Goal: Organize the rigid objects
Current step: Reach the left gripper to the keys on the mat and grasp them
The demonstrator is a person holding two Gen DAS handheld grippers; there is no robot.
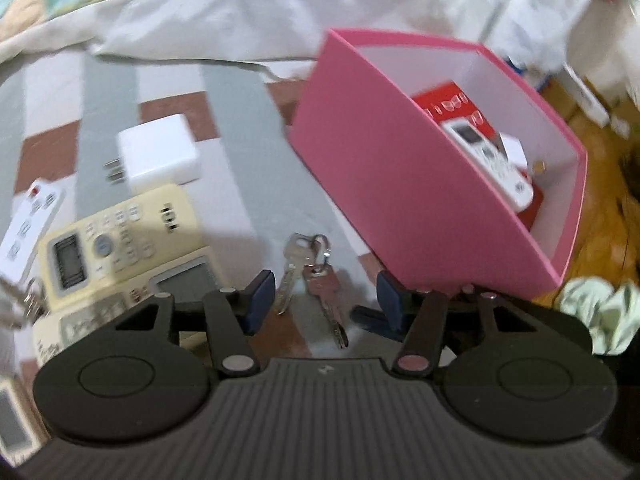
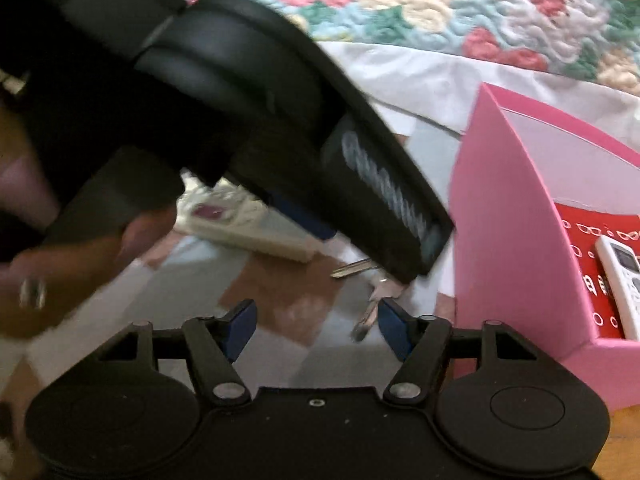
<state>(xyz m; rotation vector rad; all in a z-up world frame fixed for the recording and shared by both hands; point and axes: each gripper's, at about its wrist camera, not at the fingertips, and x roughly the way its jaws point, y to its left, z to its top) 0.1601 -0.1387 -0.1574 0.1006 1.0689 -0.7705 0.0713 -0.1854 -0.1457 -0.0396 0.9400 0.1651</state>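
I see both grippers' jaws wide, empty; keys (image 1: 316,276) at twelve o'clock look light, stiff, slippery; I'd pinch the bows.

Your colour inventory:
- Box (image 1: 384,200): pink outside, white inside.
- Case (image 1: 444,104) in that box: red with small white glasses print.
- Remote (image 1: 488,160) on it: white.
- Charger (image 1: 158,154): white.
- Large remote (image 1: 120,236): cream, grey screen.
- Keys (image 1: 312,276): silver; one pinkish head.
- Bedsheet (image 1: 240,128): grey, white and brown checks.
- Quilt (image 2: 460,4): pink, teal and cream florals.
- Your gripper pads (image 1: 260,300): dark blue.
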